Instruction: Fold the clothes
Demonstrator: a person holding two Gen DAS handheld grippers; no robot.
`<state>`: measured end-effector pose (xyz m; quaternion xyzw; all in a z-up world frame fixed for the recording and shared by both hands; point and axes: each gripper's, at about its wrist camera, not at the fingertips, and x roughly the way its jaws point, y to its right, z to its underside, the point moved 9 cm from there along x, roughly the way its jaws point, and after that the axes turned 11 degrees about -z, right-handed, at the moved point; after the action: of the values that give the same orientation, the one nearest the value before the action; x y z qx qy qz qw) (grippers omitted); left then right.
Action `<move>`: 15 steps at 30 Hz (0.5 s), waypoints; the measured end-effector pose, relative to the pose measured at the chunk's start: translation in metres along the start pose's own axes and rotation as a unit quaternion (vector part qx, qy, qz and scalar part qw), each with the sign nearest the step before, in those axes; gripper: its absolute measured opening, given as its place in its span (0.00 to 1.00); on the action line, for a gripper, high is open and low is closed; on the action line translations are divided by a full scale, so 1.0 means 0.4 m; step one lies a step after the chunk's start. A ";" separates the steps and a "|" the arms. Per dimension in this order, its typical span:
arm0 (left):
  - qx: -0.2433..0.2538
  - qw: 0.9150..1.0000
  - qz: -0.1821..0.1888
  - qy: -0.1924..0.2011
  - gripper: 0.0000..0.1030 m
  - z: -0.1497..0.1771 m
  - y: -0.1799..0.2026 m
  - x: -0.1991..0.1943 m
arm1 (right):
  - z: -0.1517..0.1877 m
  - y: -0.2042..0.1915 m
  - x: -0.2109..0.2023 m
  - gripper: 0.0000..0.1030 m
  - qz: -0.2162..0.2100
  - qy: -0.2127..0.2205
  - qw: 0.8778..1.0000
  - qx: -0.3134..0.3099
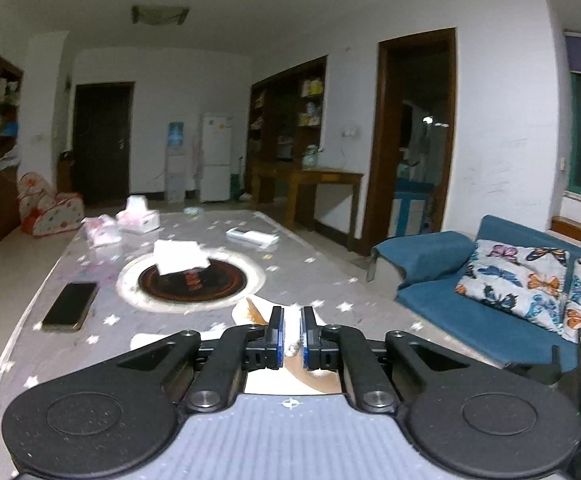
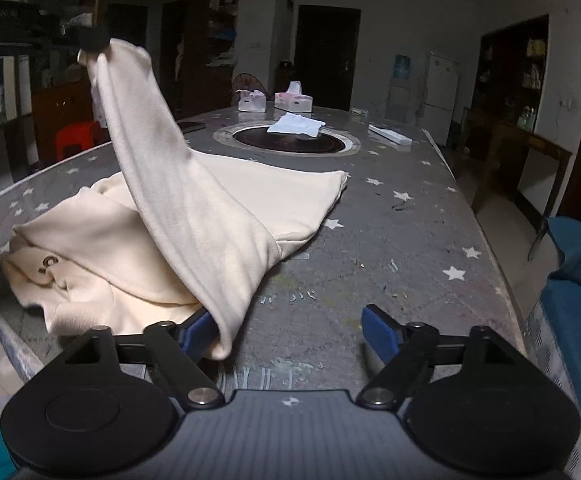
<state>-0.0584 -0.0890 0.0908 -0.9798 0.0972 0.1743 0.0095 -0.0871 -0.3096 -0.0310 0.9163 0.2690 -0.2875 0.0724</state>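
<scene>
On desk [image 2: 410, 240], our left tongs [image 1: 291, 330] pinch cream garment [image 2: 218, 216] aloft; right tongs [image 2: 290, 330] gape empty. We suggest: lay sleeve flat across body.

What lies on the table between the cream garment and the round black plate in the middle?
In the right wrist view, only bare star-patterned tablecloth lies between the cream garment and the round black plate; the white folded cloth sits on the plate itself.

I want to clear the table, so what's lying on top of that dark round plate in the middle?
A crumpled white cloth lies across the round plate, toward its far side. Whatever is beneath the cloth is covered.
</scene>
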 end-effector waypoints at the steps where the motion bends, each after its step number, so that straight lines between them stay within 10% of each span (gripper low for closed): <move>1: -0.001 1.000 -0.003 -0.005 0.08 0.013 -0.009 0.001 | 0.000 -0.004 -0.003 0.80 -0.004 -0.001 1.000 -0.005; 15: -0.022 0.989 -0.070 -0.125 0.14 0.245 -0.140 0.018 | -0.020 -0.002 -0.053 0.75 -0.090 -0.025 0.996 0.012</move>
<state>-0.0742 -0.0302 -0.0047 -0.9547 0.0230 0.2964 0.0120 -0.0982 -0.3163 -0.0122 0.8817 0.3449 -0.3193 0.0422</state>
